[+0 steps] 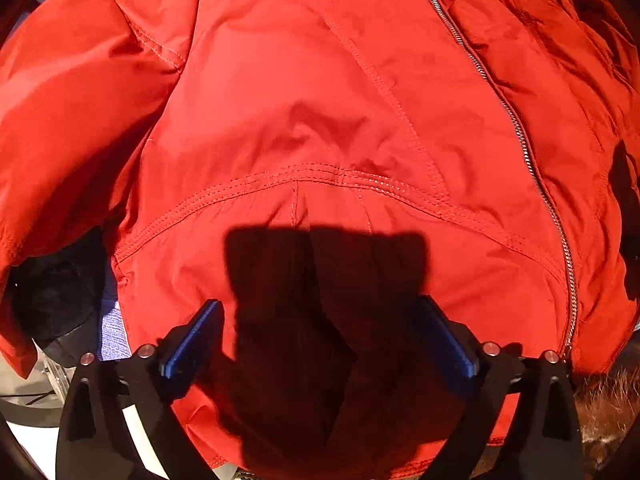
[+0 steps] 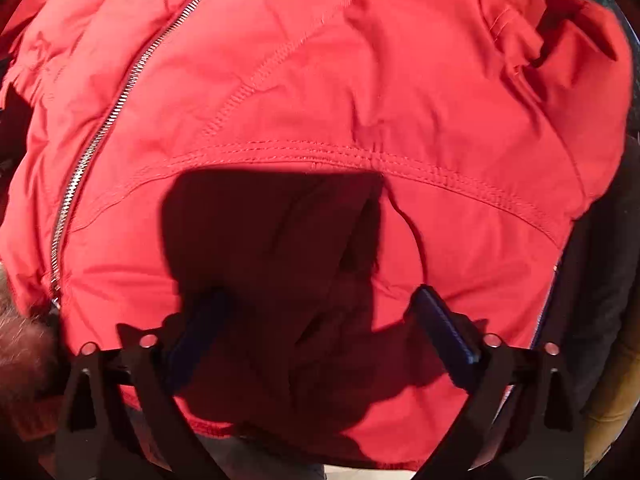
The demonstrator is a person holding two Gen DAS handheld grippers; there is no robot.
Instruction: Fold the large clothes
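Note:
A big red jacket (image 1: pixel 320 120) fills the left wrist view, spread flat with stitched seams and a silver zipper (image 1: pixel 520 136) running down its right side. My left gripper (image 1: pixel 320 308) hangs just above it, jaws wide open, nothing between the blue pads (image 1: pixel 192 340); its shadow falls on the cloth. In the right wrist view the same red jacket (image 2: pixel 360 80) lies below, its zipper (image 2: pixel 100 140) on the left. My right gripper (image 2: pixel 320 300) is also wide open over the fabric, with nothing between its blue pads (image 2: pixel 448 328).
A red sleeve (image 1: pixel 60 120) lies folded at the left, with dark fabric (image 1: pixel 56 292) and a bit of blue cloth (image 1: pixel 112 328) under it. Brown fur trim (image 1: pixel 604 404) shows at the lower right and again (image 2: pixel 20 344) beside the zipper's end.

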